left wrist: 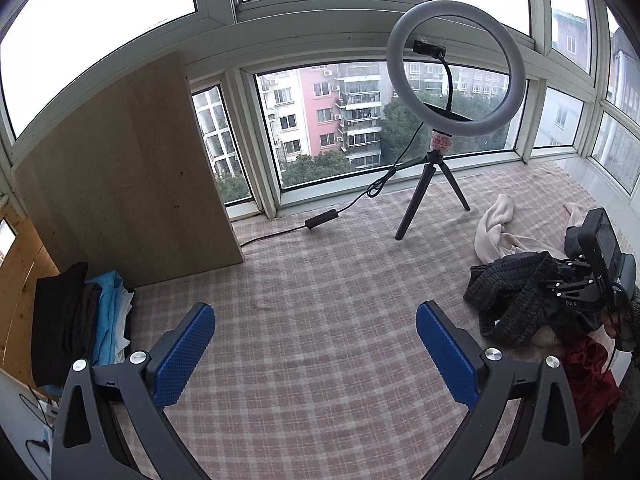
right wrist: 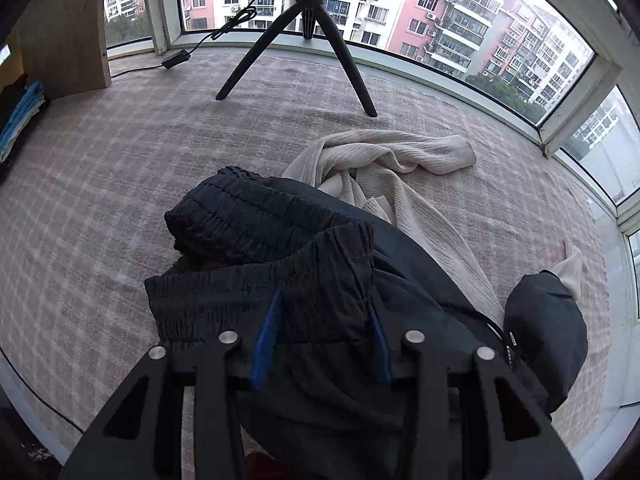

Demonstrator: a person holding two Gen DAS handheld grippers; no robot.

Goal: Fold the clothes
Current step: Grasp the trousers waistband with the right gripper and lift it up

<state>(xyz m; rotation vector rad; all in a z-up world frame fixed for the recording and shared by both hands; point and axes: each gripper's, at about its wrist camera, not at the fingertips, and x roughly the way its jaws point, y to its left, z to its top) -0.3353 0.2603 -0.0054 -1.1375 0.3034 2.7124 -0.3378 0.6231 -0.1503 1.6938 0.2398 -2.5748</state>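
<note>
A: How many garments lie loose?

B: Three that I can count: black trousers [right wrist: 304,280], a cream knit [right wrist: 400,168] behind them at one o'clock, and a dark red piece [left wrist: 588,380] partly under the heap. A folded stack [left wrist: 92,316] sits apart at nine o'clock in the left view; its count is unclear.

A: And the claws?

B: Two. The left claw [left wrist: 316,354] is spread wide with nothing between its blue pads [left wrist: 184,356]. The right claw [right wrist: 320,332] is clamped on the trousers' elastic waistband, fabric bunched between its pads.

A: The surface?

B: A pink checked cloth [left wrist: 320,280] covers it. One ring light [left wrist: 456,68] on one tripod [left wrist: 432,188] stands at twelve o'clock, one wooden board [left wrist: 124,164] at ten, all before a curved wall of windows [left wrist: 328,120] facing apartment blocks.
</note>
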